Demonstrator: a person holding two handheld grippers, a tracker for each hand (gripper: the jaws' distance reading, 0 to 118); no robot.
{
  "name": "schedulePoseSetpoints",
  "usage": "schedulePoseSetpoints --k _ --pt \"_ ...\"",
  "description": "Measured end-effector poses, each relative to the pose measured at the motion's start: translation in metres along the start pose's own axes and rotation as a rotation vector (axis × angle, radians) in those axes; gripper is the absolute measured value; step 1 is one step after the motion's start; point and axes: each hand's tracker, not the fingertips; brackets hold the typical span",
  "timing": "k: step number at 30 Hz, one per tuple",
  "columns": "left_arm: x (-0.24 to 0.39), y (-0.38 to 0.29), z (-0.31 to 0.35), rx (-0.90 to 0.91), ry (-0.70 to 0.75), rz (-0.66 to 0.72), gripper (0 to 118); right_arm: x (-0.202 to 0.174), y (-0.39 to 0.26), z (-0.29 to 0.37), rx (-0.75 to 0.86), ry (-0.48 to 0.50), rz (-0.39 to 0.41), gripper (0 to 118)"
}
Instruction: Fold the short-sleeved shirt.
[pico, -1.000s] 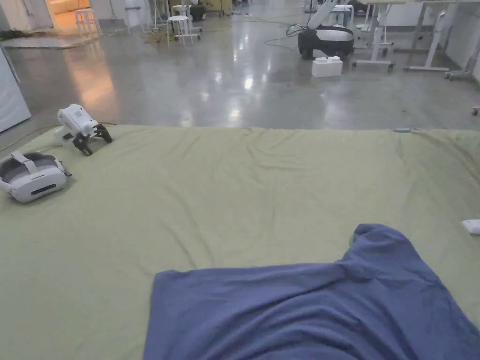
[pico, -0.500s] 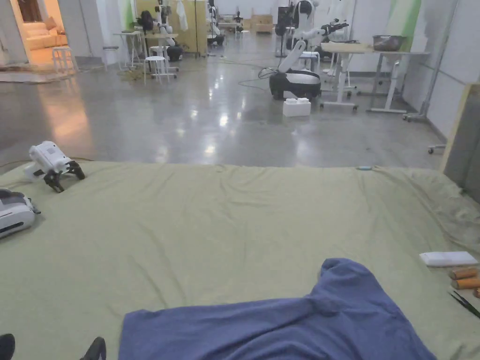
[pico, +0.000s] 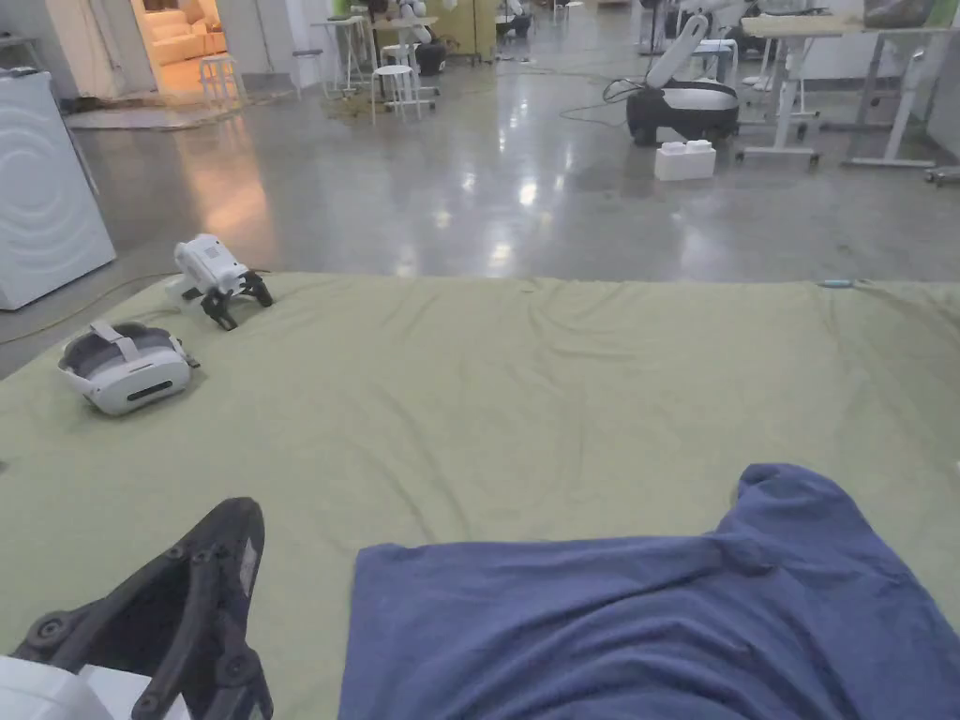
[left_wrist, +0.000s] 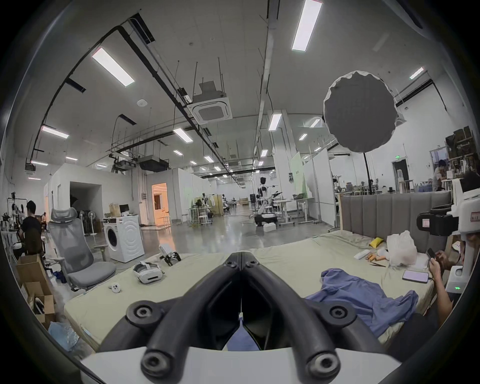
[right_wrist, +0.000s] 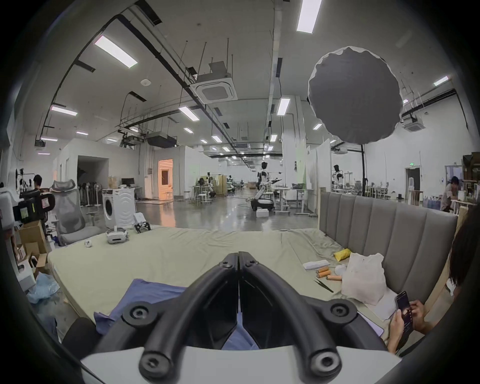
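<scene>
A large robotics lab is shown: a polished concrete floor (pico: 487, 187), ceiling strip lights (left_wrist: 113, 67), wheeled robots (right_wrist: 262, 192) among workbenches (pico: 844, 56), a washing machine (left_wrist: 124, 239) and a bed (right_wrist: 181, 254) set up as test props.

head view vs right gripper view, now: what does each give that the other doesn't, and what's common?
Head view: the blue shirt with its sleeve lying flat, and the left gripper seen from above at lower left. Right gripper view: the right gripper with its jaws together, the grey headboard, a white bag, orange cylinders, and a hand holding a phone. Shared: the blue shirt, green sheet, headset, spare gripper, washing machine.
</scene>
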Motion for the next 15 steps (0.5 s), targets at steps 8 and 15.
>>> schedulePoseSetpoints --k 8,15 --pt "-0.038 -0.067 -0.036 -0.345 0.008 0.164 34 0.005 -0.014 -0.006 -0.063 0.010 -0.083 0" --pt "-0.058 -0.207 -0.083 -0.873 -0.040 0.299 64 0.006 -0.034 -0.014 -0.169 0.034 -0.107 0"
